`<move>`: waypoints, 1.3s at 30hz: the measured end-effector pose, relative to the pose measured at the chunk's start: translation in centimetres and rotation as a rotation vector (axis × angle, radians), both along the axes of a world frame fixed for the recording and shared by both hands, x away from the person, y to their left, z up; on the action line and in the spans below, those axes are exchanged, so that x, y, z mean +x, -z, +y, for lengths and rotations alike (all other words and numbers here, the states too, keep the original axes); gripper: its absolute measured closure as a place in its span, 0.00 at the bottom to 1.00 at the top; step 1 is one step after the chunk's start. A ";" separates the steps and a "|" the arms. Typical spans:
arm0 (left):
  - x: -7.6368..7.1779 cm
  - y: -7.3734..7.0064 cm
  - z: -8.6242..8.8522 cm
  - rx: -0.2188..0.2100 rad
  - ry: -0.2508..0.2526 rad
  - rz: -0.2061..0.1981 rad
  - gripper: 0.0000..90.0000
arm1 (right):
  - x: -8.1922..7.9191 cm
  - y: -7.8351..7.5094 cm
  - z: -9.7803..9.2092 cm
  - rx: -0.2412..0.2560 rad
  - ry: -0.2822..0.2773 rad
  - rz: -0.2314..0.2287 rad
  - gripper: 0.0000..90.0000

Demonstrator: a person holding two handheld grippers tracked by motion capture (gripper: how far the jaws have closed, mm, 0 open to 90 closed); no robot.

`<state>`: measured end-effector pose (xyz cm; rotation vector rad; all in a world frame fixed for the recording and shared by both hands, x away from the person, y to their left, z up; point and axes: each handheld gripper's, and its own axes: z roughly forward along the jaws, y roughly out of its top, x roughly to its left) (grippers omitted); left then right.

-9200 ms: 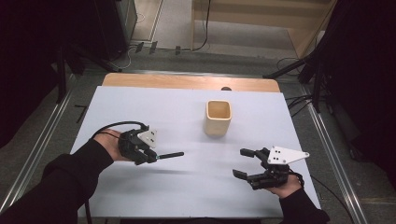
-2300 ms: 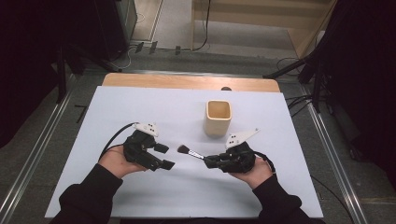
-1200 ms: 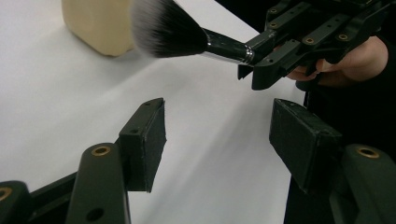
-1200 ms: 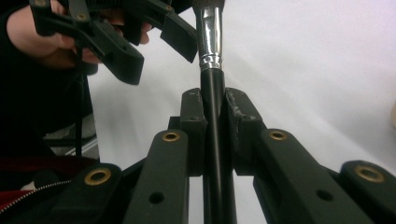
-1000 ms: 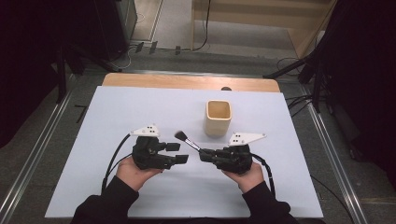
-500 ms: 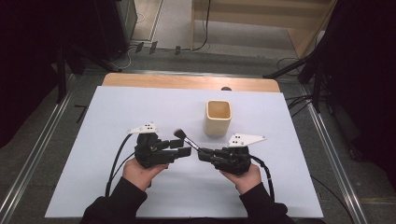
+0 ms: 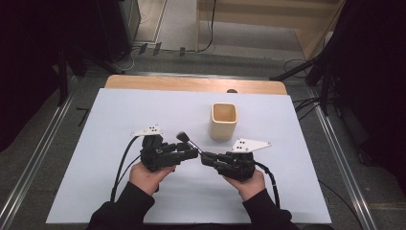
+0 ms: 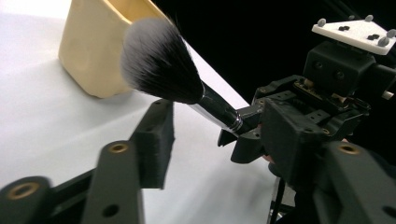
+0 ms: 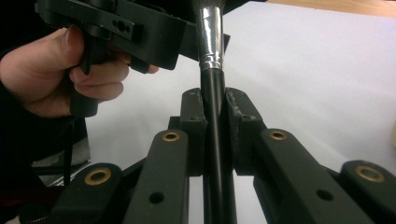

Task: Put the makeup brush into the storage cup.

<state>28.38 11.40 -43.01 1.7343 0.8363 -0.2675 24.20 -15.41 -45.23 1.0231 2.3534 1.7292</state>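
Both hands have drawn together at table centre: the right gripper (image 7: 207,158) pinches the brush (image 7: 189,142) by its handle, bristles aimed at eleven o'clock, the left gripper (image 7: 191,154) spread alongside, the cup (image 7: 223,120) awaiting at one o'clock.

The right gripper (image 9: 215,135) has its jaws clamped on a black brush handle (image 9: 215,154) at frame centre; upper left, a hand (image 9: 60,74) holds the left gripper (image 9: 121,28) above the white surface (image 9: 317,70).
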 end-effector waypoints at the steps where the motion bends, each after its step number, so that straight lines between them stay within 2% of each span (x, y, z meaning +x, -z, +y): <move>1: 0.1 0.1 0.0 0.003 0.007 0.004 0.44 | 0.0 0.0 0.0 -0.001 0.004 0.000 0.88; 6: 0.0 0.1 -0.2 0.005 0.022 -0.007 0.39 | 0.0 0.0 0.1 0.000 0.000 0.004 0.88; 9: 0.1 0.2 -0.4 0.001 0.025 0.002 0.36 | 0.0 0.1 0.1 -0.001 0.003 0.005 0.88; 11: 0.1 0.2 -0.4 -0.003 0.024 0.006 0.38 | 0.0 0.1 0.2 -0.001 0.000 0.002 0.88; 18: 0.0 0.1 -0.4 -0.019 0.000 0.003 0.57 | -0.1 0.1 0.3 0.004 -0.002 0.001 0.88; 25: 0.2 0.4 -0.1 -0.041 -0.009 0.028 0.70 | -0.1 0.1 0.3 0.008 -0.006 -0.005 0.88; 39: 0.7 0.9 0.3 -0.084 0.037 0.087 0.78 | 0.1 0.6 0.5 -0.005 -0.038 0.017 0.88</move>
